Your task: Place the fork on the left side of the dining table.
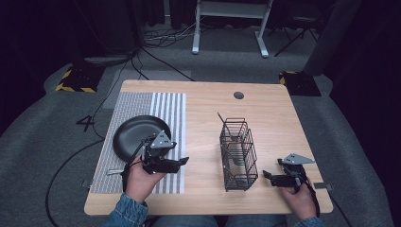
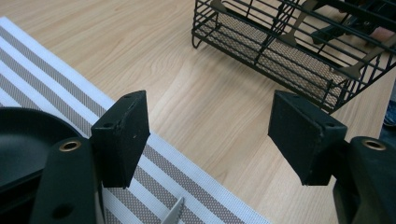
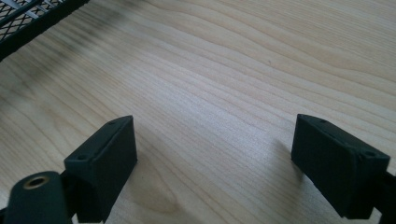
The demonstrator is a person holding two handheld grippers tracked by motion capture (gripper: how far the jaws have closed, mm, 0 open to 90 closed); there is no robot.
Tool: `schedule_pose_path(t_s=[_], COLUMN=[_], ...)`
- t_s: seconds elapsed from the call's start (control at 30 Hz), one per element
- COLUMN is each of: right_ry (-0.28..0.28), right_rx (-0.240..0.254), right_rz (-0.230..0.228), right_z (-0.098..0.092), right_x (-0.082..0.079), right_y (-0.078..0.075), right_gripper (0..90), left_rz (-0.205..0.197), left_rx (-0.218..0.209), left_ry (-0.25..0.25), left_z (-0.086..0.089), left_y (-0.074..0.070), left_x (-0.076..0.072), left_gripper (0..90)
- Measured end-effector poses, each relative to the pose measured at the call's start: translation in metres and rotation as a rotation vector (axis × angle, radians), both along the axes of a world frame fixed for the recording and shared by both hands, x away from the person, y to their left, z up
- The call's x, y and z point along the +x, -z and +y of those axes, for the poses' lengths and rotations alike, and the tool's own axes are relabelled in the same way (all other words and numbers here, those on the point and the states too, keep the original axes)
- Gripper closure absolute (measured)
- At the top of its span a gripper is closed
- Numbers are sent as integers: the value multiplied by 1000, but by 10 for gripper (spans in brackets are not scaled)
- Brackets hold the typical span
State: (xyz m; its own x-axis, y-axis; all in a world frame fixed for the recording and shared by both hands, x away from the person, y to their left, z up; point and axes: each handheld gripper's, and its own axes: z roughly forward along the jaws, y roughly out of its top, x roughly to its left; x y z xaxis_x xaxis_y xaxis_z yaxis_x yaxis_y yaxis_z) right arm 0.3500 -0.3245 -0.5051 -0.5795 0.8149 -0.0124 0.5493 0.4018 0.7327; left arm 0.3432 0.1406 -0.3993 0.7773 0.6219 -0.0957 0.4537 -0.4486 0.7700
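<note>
A black plate (image 1: pixel 135 135) lies on a striped placemat (image 1: pixel 168 109) at the table's left. My left gripper (image 1: pixel 178 163) hovers over the mat's near right part, just right of the plate, open and holding nothing. In the left gripper view its jaws (image 2: pixel 210 126) stand wide apart over the mat's edge (image 2: pixel 56 74), with the plate's rim (image 2: pixel 23 140) at the left and a serrated knife tip (image 2: pixel 173 213) below them. A black wire basket (image 1: pixel 239 153) stands mid-table. My right gripper (image 1: pixel 268 177) rests right of it, open (image 3: pixel 215 149) over bare wood.
A silver handle (image 1: pixel 113 171) pokes out on the mat beside the left hand. The basket (image 2: pixel 280 51) has a mesh floor, with flat metal pieces that look like cutlery inside. Its corner (image 3: pixel 28 18) shows at the top left of the right gripper view. A cable hole (image 1: pixel 239 95) sits far back.
</note>
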Motion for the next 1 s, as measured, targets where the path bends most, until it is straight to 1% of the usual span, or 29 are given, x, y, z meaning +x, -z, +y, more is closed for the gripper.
schedule_pose_path(t_s=[0.03, 0.07, 0.13, 0.2, 0.27, 0.37, 0.43, 0.53, 0.57, 0.6, 0.73, 0.87, 1.0], right_ry=[1, 1, 2, 2, 3, 4, 4, 5, 5, 6, 6, 7, 7], right_rx=[0, 0, 0, 1, 1, 1, 1, 1, 1, 1, 2, 2, 2], right_rz=[0, 0, 0, 0, 0, 0, 0, -1, 0, 0, 0, 0, 0], right_z=[0, 0, 0, 0, 0, 0, 0, 0, 0, 0, 0, 0, 0], right_x=[0, 0, 0, 0, 0, 0, 0, 0, 0, 0, 0, 0, 0], right_y=[0, 0, 0, 0, 0, 0, 0, 0, 0, 0, 0, 0, 0], right_gripper=[141, 141, 142, 141, 143, 143, 143, 144, 144, 144, 146, 146, 146], left_rz=[-3, 6, 5, 2, 3, -6, -9, -12, -17, -17, -23, -16, -27], left_rx=[-8, -14, -18, -21, -38, -29, -28, -36, -42, -42, -39, -61, -68], left_ry=[10, 11, 16, 22, 26, 38, 42, 43, 48, 48, 62, 66, 60], left_z=[0, 0, -1, -2, -4, -11, -12, -16, -19, -19, -26, -28, -31], left_y=[-1, -2, -6, -8, -11, -17, -18, -22, -25, -25, -30, -36, -41], left_x=[2, 4, 9, 11, 14, 20, 22, 31, 36, 36, 46, 56, 63], left_gripper=[295, 296, 296, 296, 296, 296, 296, 298, 298, 298, 300, 303, 303])
